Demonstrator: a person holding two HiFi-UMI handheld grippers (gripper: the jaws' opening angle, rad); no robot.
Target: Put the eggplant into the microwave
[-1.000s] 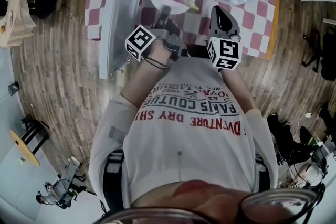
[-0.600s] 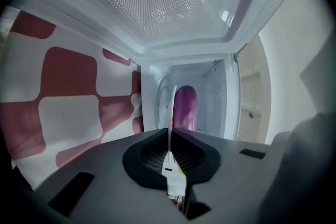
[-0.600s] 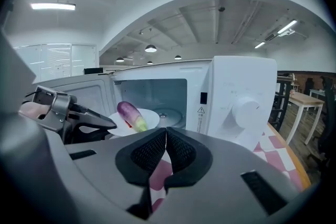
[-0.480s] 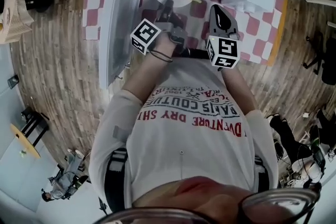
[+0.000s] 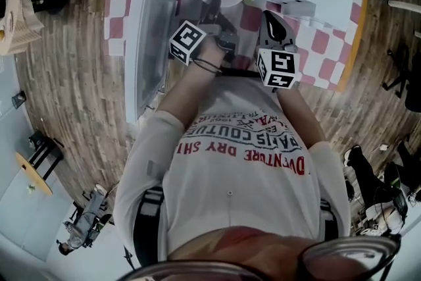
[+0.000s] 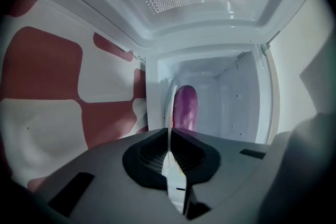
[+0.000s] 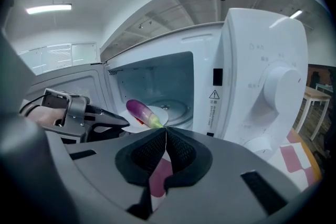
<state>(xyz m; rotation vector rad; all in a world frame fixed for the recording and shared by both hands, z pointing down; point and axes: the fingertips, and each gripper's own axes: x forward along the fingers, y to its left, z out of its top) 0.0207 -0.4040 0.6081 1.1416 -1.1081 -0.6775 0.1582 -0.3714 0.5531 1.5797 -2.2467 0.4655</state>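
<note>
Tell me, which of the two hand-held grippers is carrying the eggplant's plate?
The left hand-held gripper: its jaws pinch the rim of the white plate, with the eggplant on top. The right hand-held gripper is shut on nothing.

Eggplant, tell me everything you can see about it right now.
The eggplant is long, smooth and glossy purple, paling to a yellow-green stem end that points out toward the open front. It lies on its side on a white plate; nothing else seems to touch it. The left gripper is shut on the plate's rim, holding plate and eggplant partly inside the cavity of the open microwave.
</note>
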